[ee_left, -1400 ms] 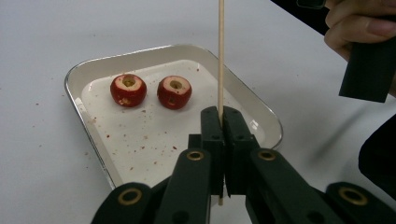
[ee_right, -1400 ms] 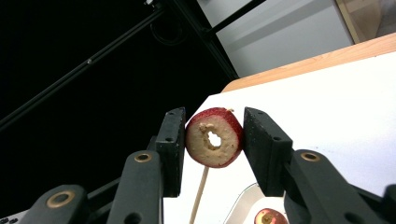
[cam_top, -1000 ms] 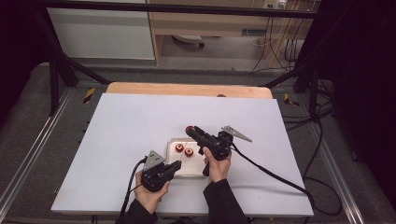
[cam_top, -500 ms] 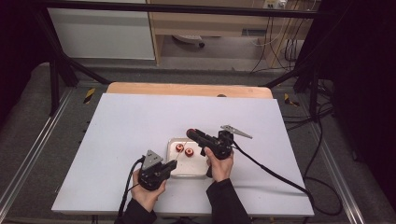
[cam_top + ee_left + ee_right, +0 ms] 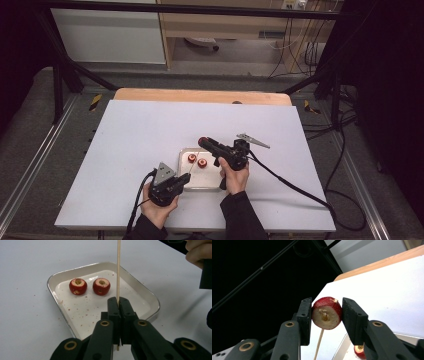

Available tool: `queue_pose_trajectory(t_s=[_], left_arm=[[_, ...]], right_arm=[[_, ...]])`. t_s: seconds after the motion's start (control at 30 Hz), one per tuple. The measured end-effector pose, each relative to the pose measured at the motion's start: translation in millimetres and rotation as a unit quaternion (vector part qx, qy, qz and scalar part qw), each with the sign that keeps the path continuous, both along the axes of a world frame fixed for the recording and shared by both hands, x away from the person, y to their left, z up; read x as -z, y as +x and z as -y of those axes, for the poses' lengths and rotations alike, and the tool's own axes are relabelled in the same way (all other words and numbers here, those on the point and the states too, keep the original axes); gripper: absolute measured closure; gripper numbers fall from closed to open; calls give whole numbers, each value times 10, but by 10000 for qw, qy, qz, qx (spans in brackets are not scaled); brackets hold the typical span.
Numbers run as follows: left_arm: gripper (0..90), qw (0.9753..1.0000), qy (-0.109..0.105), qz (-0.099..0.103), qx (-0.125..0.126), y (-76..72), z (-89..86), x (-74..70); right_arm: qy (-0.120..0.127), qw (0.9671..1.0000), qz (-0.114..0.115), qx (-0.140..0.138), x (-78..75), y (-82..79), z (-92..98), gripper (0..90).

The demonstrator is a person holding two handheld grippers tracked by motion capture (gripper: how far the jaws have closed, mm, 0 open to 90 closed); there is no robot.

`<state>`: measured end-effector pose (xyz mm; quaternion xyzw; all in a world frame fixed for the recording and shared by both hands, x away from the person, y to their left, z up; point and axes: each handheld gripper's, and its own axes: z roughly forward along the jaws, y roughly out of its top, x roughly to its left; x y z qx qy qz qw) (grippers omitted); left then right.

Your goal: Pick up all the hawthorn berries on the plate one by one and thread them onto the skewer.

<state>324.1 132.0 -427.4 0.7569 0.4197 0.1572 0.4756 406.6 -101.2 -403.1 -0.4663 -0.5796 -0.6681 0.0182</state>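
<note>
Since the earlier frame, right gripper [image 5: 204, 142] has drifted slightly left over the tray [image 5: 201, 183], and left gripper [image 5: 183, 179] has edged right toward it; left jaws are clamped shut on a wooden skewer [image 5: 118, 270], upright; right jaws pinch a cored red fruit [image 5: 327, 313], with the skewer tip just below its hole; two more fruits [image 5: 78, 286] [image 5: 101, 286] sit in the tray. Judgement: threading is starting; keep the skewer steady, line the core hole with the tip, then push down slowly without crushing the fruit.
</note>
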Motion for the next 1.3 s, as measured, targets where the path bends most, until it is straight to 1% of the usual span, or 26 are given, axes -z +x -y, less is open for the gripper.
queue_pose_trajectory(t_s=[0.1,0.13,0.17,0.23,0.27,0.33,0.37,0.43,0.5,0.53,0.57,0.6,0.67,0.7,0.77,0.83,0.9,0.97,1.1,1.13,1.17,1.2,1.23,1.27,1.3], left_arm=[[887,9999,-70,70,-25,1,17,-15],[887,9999,-97,77,-47,4,23,-28],[887,10000,-85,41,-28,14,27,-37],[887,10000,-59,48,-26,27,34,-26],[887,10000,-80,34,-13,35,34,-17],[887,9999,-93,50,-6,48,33,-14],[887,9999,-137,40,5,58,31,-23],[887,9998,-178,110,-8,79,37,-58],[887,9999,-146,71,-9,114,74,-82],[887,9999,-86,111,-14,128,92,-84],[887,9999,-94,141,-15,146,104,-90],[887,9998,-120,139,-23,165,108,-104],[887,9999,-90,129,-17,199,120,-130],[887,9999,-69,139,-4,210,127,-134],[887,9999,-66,127,34,223,130,-135],[887,9999,-85,110,85,238,120,-135],[886,9998,-24,174,114,243,117,-133],[886,9998,0,175,138,249,116,-130],[886,9996,-7,232,188,235,104,-123],[886,9996,15,216,193,231,95,-126],[885,9996,18,203,208,228,83,-123],[885,9996,40,203,213,223,58,-120],[885,9995,55,192,227,219,25,-114],[885,9995,81,187,246,214,-12,-107],[885,9994,107,197,252,208,-51,-98]], right_arm=[[-24,9999,-59,-121,16,-2,-7,616],[-27,9998,-105,-161,26,-9,-16,616],[-41,9997,-121,-191,44,-14,-25,616],[-70,9998,-100,-186,56,-30,-35,616],[-59,9998,-97,-188,56,-38,-38,616],[-128,9997,-100,-179,55,-48,-38,616],[-137,9997,-104,-189,59,-53,-40,616],[-148,9991,-203,-336,92,-64,-64,617],[-134,9991,-201,-340,116,-78,-77,616],[-197,9992,-160,-321,124,-89,-83,616],[-190,9989,-206,-373,133,-102,-94,616],[-278,9981,-263,-479,169,-129,-114,616],[-261,9979,-286,-513,192,-147,-130,616],[-280,9981,-249,-493,206,-162,-140,615],[-331,9982,-189,-460,209,-172,-143,615],[-355,9980,-225,-480,209,-181,-145,614],[-389,9978,-234,-482,212,-189,-146,613],[-406,9974,-271,-525,220,-191,-150,612],[-443,9972,-272,-536,223,-203,-153,606],[-446,9973,-243,-533,220,-210,-153,595],[-550,9973,-141,-474,194,-228,-135,524],[-550,9973,-141,-474,194,-228,-135,524],[-629,9970,-100,-439,170,-237,-119,502],[-805,9959,5,-416,118,-247,-80,452],[-805,9959,5,-416,118,-247,-80,452]])
